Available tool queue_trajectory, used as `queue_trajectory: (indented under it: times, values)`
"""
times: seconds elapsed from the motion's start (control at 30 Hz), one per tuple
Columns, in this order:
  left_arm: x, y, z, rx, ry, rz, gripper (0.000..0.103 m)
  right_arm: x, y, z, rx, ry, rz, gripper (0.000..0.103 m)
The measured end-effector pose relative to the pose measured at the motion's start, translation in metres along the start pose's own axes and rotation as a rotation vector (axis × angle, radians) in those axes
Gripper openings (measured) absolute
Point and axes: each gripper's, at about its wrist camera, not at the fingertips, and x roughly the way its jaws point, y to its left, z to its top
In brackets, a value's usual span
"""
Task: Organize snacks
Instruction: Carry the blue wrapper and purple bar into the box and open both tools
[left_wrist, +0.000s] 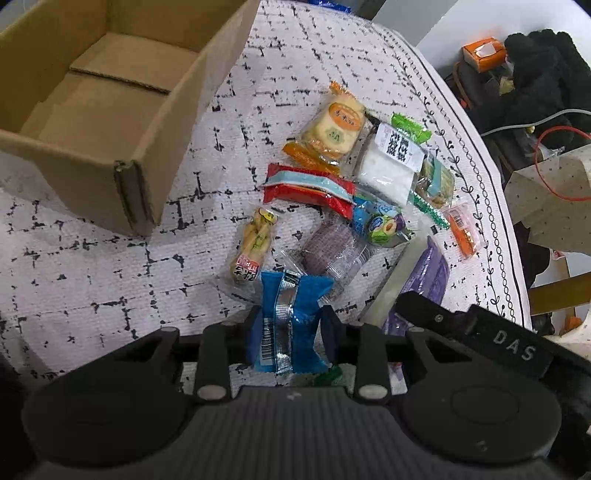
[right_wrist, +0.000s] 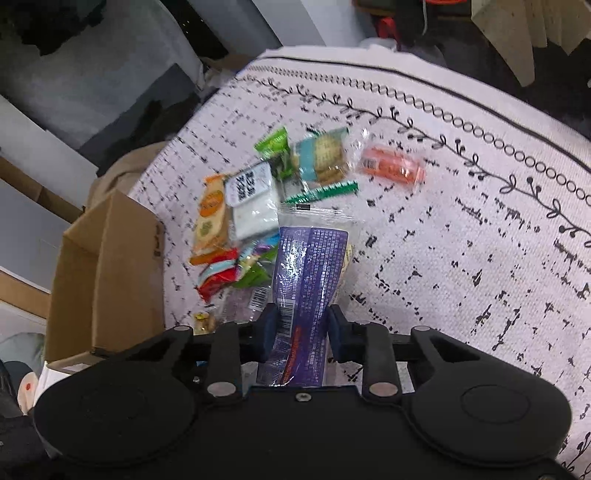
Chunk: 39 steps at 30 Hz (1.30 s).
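Note:
A heap of wrapped snacks lies on a white patterned tablecloth (left_wrist: 110, 280). My left gripper (left_wrist: 291, 325) is shut on a blue snack packet (left_wrist: 291, 314), whose silver seam runs between the pads. My right gripper (right_wrist: 301, 328) is shut on a long purple snack packet (right_wrist: 306, 280), squeezed at its middle. The same purple packet (left_wrist: 428, 280) shows at the right of the left wrist view, under the right gripper's black body. An open, empty cardboard box (left_wrist: 110, 103) stands at the upper left; its side (right_wrist: 107, 273) appears left of the right gripper.
Loose in the heap are a red packet (left_wrist: 310, 188), an orange biscuit pack (left_wrist: 332, 125), a white packet (left_wrist: 391, 162), a small orange packet (right_wrist: 391, 166) and a green one (right_wrist: 275, 144). The table edge (left_wrist: 491, 206) curves away at right, with clutter and cables beyond.

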Motion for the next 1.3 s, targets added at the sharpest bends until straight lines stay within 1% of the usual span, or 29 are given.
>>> queue_trajectory:
  times: [0.27,0.57,0.77,1.07,1.3]
  values:
    - [-0.036,-0.009,0.0,0.045,-0.078,-0.016,0.032,-0.025,0.008,-0.002,-0.015,-0.06,0.062,0.028]
    - [-0.074,-0.013,0.003,0.079,-0.165,-0.003,0.032,-0.04,0.024,-0.006,-0.06,-0.108,0.153,0.028]
    - [-0.099,-0.008,0.005,0.076,-0.217,0.011,0.032,-0.047,0.035,-0.002,-0.089,-0.149,0.22,0.028]
    - [-0.133,0.009,0.011,0.053,-0.299,0.04,0.032,-0.047,0.06,-0.005,-0.139,-0.175,0.303,0.028]
    - [-0.155,0.022,0.018,0.022,-0.34,0.032,0.032,-0.043,0.078,-0.004,-0.155,-0.188,0.361,0.027]
